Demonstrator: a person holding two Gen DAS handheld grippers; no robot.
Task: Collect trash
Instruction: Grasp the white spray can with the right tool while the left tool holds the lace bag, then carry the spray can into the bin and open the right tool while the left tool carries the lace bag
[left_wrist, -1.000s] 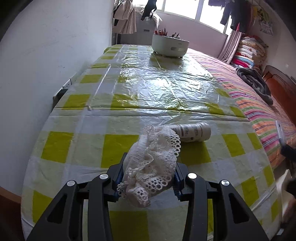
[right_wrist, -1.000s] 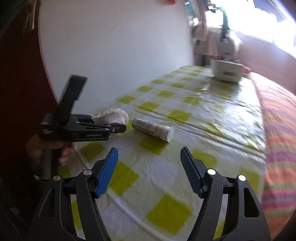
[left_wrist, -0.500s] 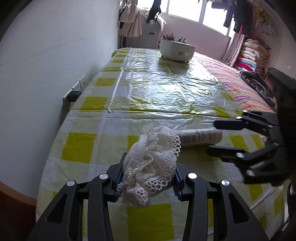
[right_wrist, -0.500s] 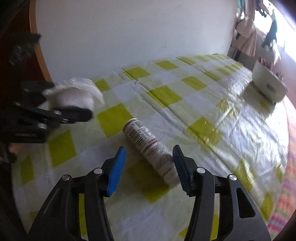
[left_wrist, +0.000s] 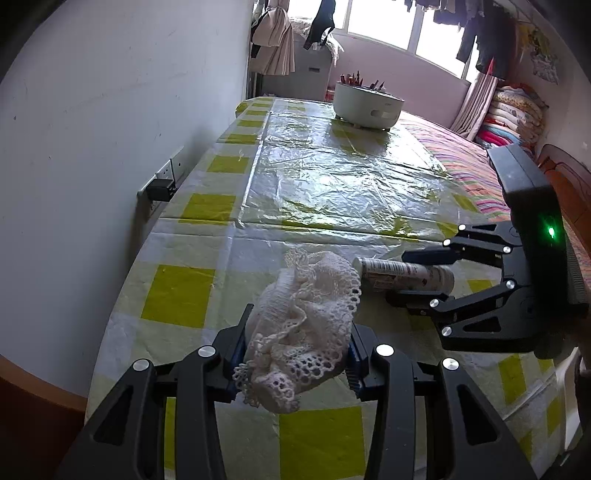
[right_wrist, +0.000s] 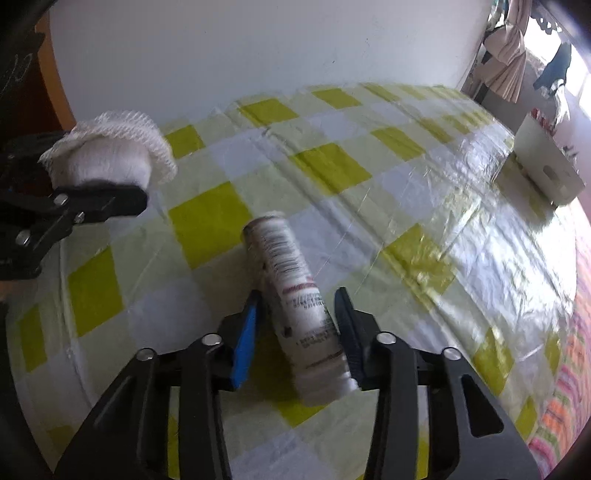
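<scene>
A table (left_wrist: 192, 295) under a yellow-and-white checked plastic cover ran along a white wall, its near edge cut off by the frame. At its far end stood a white round pot (left_wrist: 367, 107), its contents too small to make out. The left gripper (left_wrist: 295, 354) pinched a bundle of white lace cloth (left_wrist: 306, 314), which hid both pads and part of the tabletop beyond. The right gripper (right_wrist: 297, 325), its jaws having just been closing, straddled a white printed bottle (right_wrist: 291, 295) lying on its side near the table's right edge; the right pad touched it, but blur left the left pad's contact unclear and the label unreadable.
</scene>
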